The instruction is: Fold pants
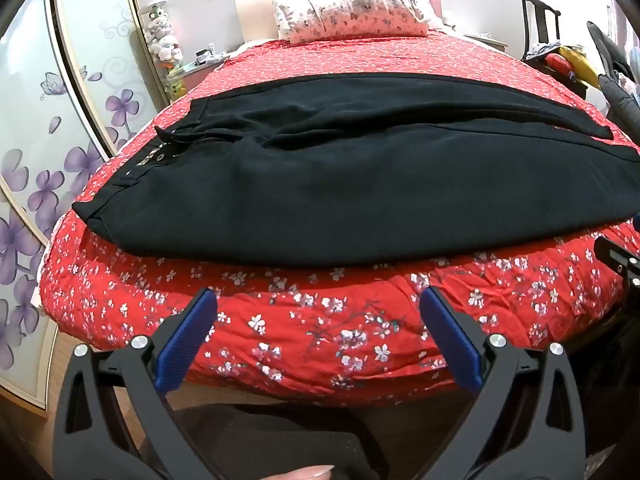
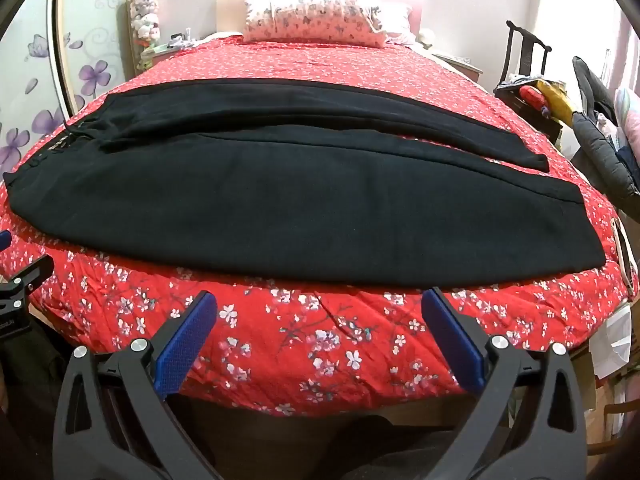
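Observation:
Black pants (image 1: 344, 184) (image 2: 256, 208) lie flat across the red flowered bedspread (image 1: 320, 340) (image 2: 312, 344), waistband at the left, leg ends at the right, the two legs side by side. My left gripper (image 1: 318, 300) hovers over the bed's near edge, open, nothing between its blue pads (image 1: 188, 340). My right gripper (image 2: 320, 302) hangs likewise short of the pants' near hem, open and empty, blue pads (image 2: 452, 340) spread wide. Part of the right gripper (image 1: 620, 268) shows at the right edge of the left wrist view, and part of the left gripper (image 2: 20, 280) at the left edge of the right wrist view.
A flowered pillow (image 1: 352, 12) lies at the head of the bed. A sliding wardrobe door with purple flowers (image 1: 48, 140) stands left. A dark chair with clothes and bags (image 2: 560, 100) crowds the right side. A phone (image 2: 624, 248) rests on the bed's right edge.

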Tool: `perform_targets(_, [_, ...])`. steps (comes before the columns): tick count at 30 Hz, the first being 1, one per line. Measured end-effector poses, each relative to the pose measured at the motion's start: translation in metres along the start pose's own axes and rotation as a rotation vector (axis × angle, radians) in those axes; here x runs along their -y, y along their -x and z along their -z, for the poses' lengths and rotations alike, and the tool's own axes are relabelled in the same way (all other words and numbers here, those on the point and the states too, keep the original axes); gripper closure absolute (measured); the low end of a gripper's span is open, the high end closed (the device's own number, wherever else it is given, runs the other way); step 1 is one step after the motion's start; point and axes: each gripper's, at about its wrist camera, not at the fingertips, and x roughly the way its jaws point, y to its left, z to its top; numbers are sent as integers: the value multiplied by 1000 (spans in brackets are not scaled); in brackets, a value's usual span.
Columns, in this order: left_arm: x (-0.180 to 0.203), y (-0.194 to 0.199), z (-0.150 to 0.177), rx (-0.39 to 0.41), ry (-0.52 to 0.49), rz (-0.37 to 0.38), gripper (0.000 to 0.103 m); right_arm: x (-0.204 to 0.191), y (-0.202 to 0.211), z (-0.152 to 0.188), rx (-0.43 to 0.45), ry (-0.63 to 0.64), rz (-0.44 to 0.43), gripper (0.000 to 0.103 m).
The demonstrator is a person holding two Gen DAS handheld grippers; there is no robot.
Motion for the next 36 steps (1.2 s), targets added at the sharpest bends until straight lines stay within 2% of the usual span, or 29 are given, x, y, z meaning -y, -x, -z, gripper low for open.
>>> perform_targets(36, [3,4,0,4,-8,-8,2,1,-1,1,-1,1,1,1])
